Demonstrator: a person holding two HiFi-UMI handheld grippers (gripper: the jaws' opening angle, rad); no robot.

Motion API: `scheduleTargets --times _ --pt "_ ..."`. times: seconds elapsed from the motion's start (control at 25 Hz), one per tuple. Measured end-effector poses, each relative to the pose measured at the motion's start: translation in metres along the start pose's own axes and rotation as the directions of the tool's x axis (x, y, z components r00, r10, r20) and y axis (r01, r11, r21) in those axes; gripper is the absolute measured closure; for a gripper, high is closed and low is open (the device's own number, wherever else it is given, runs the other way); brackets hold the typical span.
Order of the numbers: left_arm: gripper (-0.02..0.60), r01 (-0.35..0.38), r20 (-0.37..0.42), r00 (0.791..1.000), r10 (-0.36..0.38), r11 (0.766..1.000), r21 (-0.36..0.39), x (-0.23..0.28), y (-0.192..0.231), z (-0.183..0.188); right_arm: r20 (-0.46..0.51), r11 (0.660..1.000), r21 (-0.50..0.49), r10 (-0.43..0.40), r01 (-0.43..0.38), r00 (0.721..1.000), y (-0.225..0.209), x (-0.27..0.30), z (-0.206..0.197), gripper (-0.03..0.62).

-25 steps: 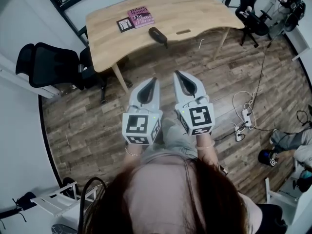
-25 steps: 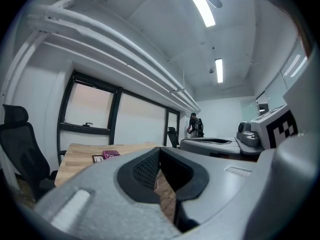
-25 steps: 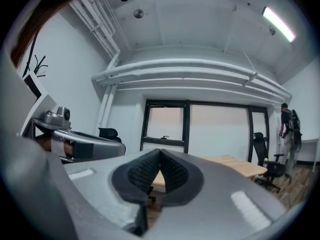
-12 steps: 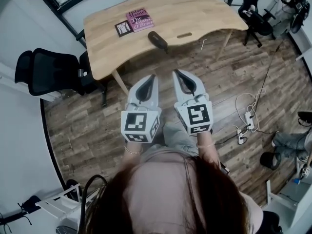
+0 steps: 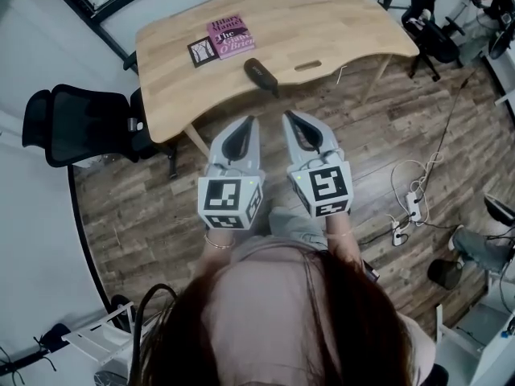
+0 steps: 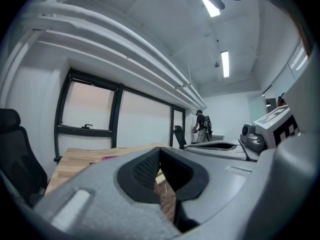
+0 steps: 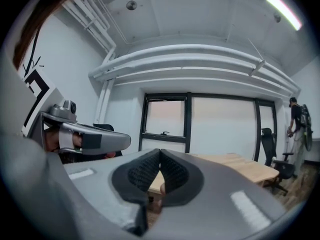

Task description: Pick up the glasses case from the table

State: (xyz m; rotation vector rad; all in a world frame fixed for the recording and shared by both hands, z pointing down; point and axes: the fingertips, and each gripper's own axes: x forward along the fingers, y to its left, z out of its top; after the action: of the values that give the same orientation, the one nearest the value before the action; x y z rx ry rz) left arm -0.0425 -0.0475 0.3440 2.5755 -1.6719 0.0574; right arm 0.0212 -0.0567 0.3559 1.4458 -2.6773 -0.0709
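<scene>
You close on the wooden bench [image 5: 338, 22], which sits nearer in the head view than a second ago and fills the 12 o'clock part of the frame above the plank floor [image 5: 418, 135]. A black office chair [image 5: 76, 123] stands off its 8 o'clock corner. Both tools ride level and side by side in front of you: the left gripper [image 5: 250, 120] has its jaws pressed together on nothing, and the right gripper [image 5: 287, 116] is likewise closed and empty. On the bench, a pink book [image 5: 229, 34] lies at 11 o'clock from the gripper tips, with a black-and-white marker card [image 5: 201, 52] just beside it. The glasses case [image 5: 261, 72], a dark oblong, rests at the bench's near edge, at 12 o'clock from the tips and still apart from them. The approach looks under way. No reach has begun, and a gripper must spread its jaws before it can take the case.
</scene>
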Motion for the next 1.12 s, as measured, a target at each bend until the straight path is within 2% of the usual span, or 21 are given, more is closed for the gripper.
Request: scheduleTargets --times 0.2,0.48,0.76,1.12 --pt "0.577 -0.023 -0.001 1.0 0.023 1.0 -0.002 0.034 0.012 0.002 -0.013 0.999 0.026 0.035 -0.035 0.999 -0.021 0.027 -0.005 0.591" --pt "0.577 -0.054 -0.001 0.999 0.054 0.999 -0.009 0.073 0.023 -0.001 -0.035 0.997 -0.018 0.074 -0.075 0.997 -0.042 0.062 -0.016 0.591" --pt "0.577 -0.074 -0.026 0.997 0.073 0.997 -0.016 0.095 0.034 -0.007 -0.055 0.994 -0.025 0.108 -0.109 0.993 -0.052 0.09 -0.024 0.591" --pt "0.577 -0.097 -0.031 0.995 0.096 0.995 -0.02 0.116 0.067 -0.007 -0.104 0.991 -0.024 0.131 -0.134 0.986 -0.052 0.13 -0.038 0.591"
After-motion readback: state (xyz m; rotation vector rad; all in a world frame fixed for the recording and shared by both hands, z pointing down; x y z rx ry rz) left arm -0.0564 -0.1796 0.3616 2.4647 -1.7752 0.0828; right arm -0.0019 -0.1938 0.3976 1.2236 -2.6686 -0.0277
